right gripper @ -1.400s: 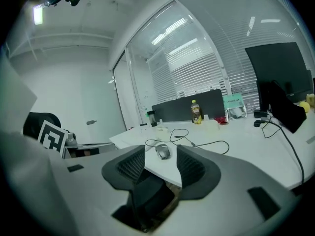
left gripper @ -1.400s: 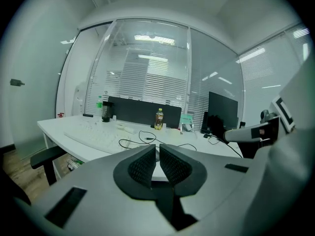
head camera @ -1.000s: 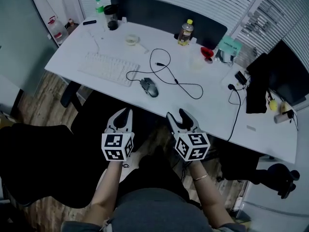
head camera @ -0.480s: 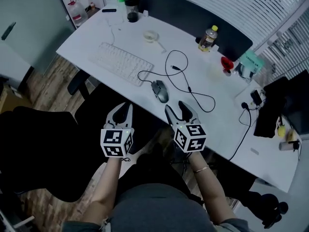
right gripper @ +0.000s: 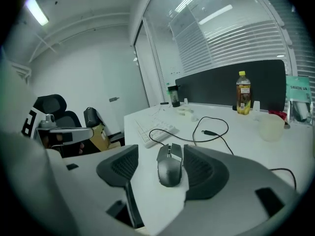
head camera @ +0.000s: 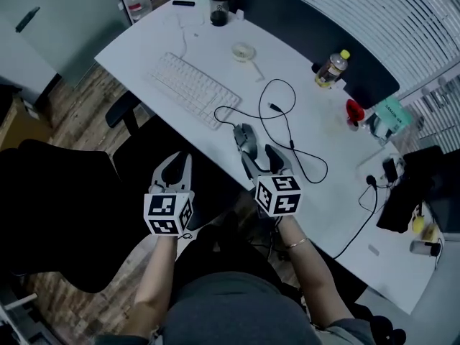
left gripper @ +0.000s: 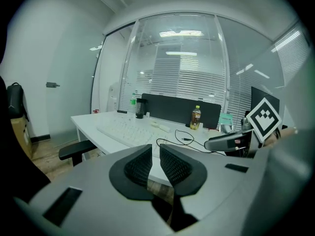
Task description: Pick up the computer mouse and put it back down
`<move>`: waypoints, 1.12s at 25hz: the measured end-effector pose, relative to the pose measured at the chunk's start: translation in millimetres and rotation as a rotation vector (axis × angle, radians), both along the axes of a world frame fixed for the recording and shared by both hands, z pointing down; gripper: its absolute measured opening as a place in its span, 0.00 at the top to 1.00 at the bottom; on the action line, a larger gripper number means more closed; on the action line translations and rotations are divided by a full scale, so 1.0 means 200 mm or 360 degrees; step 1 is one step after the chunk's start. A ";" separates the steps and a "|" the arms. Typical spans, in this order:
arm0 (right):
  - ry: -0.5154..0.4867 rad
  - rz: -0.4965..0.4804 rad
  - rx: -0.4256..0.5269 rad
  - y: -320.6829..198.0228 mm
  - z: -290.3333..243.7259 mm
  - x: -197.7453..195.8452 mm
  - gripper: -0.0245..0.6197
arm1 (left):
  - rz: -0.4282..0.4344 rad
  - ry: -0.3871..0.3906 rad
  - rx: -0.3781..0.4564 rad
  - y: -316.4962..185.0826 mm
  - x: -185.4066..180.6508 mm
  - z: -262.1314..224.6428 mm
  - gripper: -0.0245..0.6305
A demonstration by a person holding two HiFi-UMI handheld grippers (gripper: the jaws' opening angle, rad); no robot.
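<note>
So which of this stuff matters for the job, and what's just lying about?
In the job: computer mouse; right gripper, jaws opening, mouse lined up between them, not gripped.
Lying about: keyboard, bottle, black cup.

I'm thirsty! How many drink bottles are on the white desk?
2. A yellow-capped bottle stands by the dark divider at the back; a green-capped bottle stands at the far left corner beside the black tumbler. The cluttered right end may hide more.
</note>
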State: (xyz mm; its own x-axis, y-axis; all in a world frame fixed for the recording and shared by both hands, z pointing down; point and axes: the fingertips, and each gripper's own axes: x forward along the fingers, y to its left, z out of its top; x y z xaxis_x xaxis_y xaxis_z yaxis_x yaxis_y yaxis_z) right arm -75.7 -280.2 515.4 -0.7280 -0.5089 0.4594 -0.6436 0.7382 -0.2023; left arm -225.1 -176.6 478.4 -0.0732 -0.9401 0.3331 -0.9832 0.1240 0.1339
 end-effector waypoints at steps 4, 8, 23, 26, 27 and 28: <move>0.0042 -0.0036 -0.0026 -0.05 0.07 -0.04 0.50 | -0.0067 0.0008 -0.0029 0.02 -0.04 0.03 0.90; 0.0111 -0.0058 -0.0057 -0.08 0.13 -0.08 0.47 | -0.0125 0.0025 -0.0052 0.06 -0.07 0.06 0.90; 0.0339 -0.0060 -0.0062 -0.20 0.32 -0.19 0.42 | -0.0315 0.0081 -0.0123 0.24 -0.16 0.16 0.90; 0.0371 -0.0056 -0.0076 -0.22 0.35 -0.20 0.41 | -0.0339 0.0087 -0.0127 0.26 -0.16 0.17 0.90; 0.0378 -0.0056 -0.0080 -0.23 0.35 -0.21 0.41 | -0.0346 0.0089 -0.0128 0.26 -0.17 0.17 0.90; 0.0382 -0.0057 -0.0083 -0.23 0.36 -0.22 0.41 | -0.0353 0.0092 -0.0129 0.27 -0.17 0.17 0.90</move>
State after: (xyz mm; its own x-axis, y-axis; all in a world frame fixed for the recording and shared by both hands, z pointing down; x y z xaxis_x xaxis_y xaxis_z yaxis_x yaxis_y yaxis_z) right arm -118.8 -326.0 587.2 -0.6121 -0.4556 0.6464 -0.6512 0.7541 -0.0851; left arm -259.2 -122.8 512.9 -0.2534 -0.8732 0.4163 -0.9218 0.3485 0.1697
